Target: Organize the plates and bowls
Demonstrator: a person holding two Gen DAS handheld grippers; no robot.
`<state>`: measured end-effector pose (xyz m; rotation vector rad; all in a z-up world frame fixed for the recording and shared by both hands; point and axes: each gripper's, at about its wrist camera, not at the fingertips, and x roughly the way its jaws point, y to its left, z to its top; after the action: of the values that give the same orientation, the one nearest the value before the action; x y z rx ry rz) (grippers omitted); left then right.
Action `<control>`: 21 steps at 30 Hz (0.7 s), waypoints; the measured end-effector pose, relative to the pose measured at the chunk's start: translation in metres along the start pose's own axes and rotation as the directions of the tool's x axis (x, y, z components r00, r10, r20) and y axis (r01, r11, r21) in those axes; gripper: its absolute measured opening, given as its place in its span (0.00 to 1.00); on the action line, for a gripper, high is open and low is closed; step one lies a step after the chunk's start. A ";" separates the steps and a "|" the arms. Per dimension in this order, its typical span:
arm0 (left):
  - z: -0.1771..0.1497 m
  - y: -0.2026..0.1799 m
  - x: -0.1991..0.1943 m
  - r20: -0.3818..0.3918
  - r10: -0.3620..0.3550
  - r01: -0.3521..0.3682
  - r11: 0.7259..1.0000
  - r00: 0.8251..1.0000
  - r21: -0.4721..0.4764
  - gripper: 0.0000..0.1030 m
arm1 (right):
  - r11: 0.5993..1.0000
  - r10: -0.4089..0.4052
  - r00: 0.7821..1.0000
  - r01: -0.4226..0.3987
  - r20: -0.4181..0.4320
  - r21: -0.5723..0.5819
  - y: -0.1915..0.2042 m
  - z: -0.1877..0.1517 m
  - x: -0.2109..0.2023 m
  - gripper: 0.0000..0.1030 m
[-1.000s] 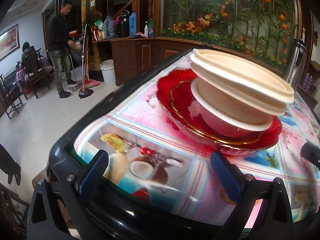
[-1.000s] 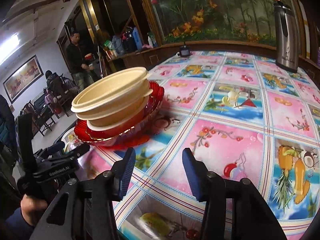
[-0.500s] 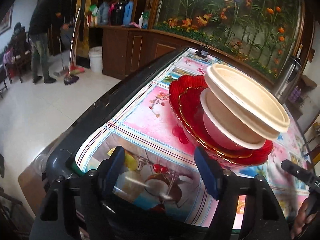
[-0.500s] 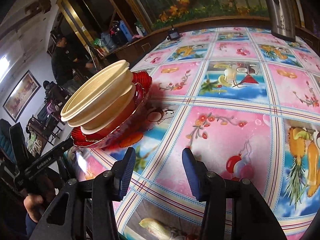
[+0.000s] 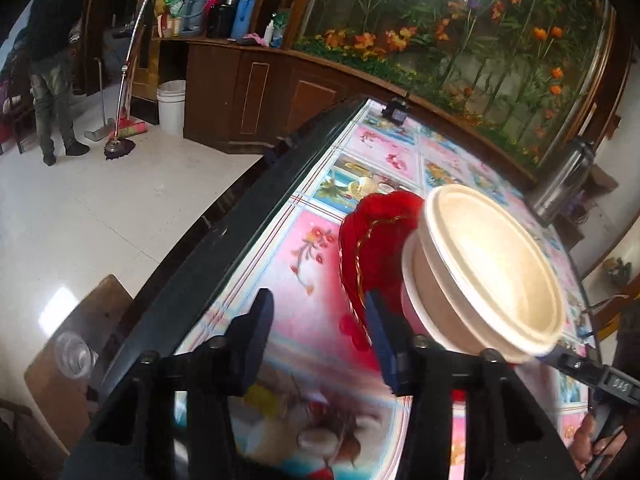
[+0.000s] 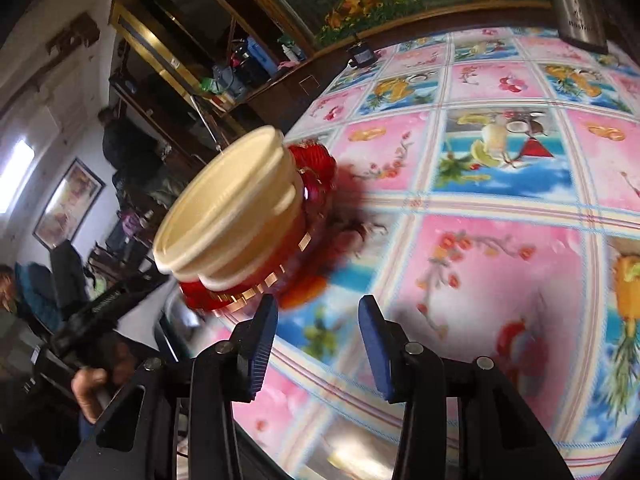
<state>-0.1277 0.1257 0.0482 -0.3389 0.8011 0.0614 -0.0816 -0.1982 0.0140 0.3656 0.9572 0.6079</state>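
A stack of cream bowls (image 5: 488,276) sits in a red glass plate (image 5: 372,240) with a gold rim, near the table's left edge. The stack also shows in the right wrist view, bowls (image 6: 228,212) on the red plate (image 6: 316,176). My left gripper (image 5: 316,320) is open and empty, its right finger close beside the plate's near rim. My right gripper (image 6: 316,332) is open and empty, just in front of the plate, over the tablecloth.
The table (image 6: 500,200) carries a bright fruit-print cloth and has a dark rim (image 5: 240,220). A steel thermos (image 5: 564,180) stands at the far right. A small black device (image 5: 396,110) sits at the far edge. A person (image 5: 52,68) stands on the floor.
Both grippers have moved in toward the stack, which looms larger. The left view has swung left and tilted; the left jaws have narrowed somewhat. The stack itself has not moved.
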 end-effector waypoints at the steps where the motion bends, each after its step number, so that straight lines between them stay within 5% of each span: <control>1: 0.005 -0.004 0.006 -0.014 -0.004 0.005 1.000 1.000 0.017 0.38 | 1.000 0.007 1.000 -0.007 -0.003 0.007 0.001 0.005 0.003 0.40; 3: 0.012 -0.006 0.019 -0.040 0.043 -0.042 0.999 0.998 0.024 0.35 | 1.000 -0.009 1.000 0.009 -0.023 0.022 0.003 0.013 0.011 0.37; 11: 0.020 -0.006 0.050 -0.114 0.024 -0.020 0.999 0.993 0.040 0.30 | 0.999 -0.009 0.997 0.012 -0.071 0.051 0.003 0.032 0.043 0.18; 17: 0.028 -0.007 0.062 -0.128 0.007 0.000 0.998 0.992 0.057 0.28 | 0.998 -0.060 0.996 0.060 -0.070 0.004 0.012 0.036 0.048 0.18; 21: 0.028 -0.010 0.066 -0.130 -0.020 0.029 0.997 0.991 0.065 0.10 | 0.996 -0.089 0.994 0.089 -0.059 -0.012 0.014 0.037 0.050 0.18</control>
<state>-0.0604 0.1202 0.0220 -0.2916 0.9254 -0.0106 -0.0333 -0.1571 0.0093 0.2966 1.0218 0.5438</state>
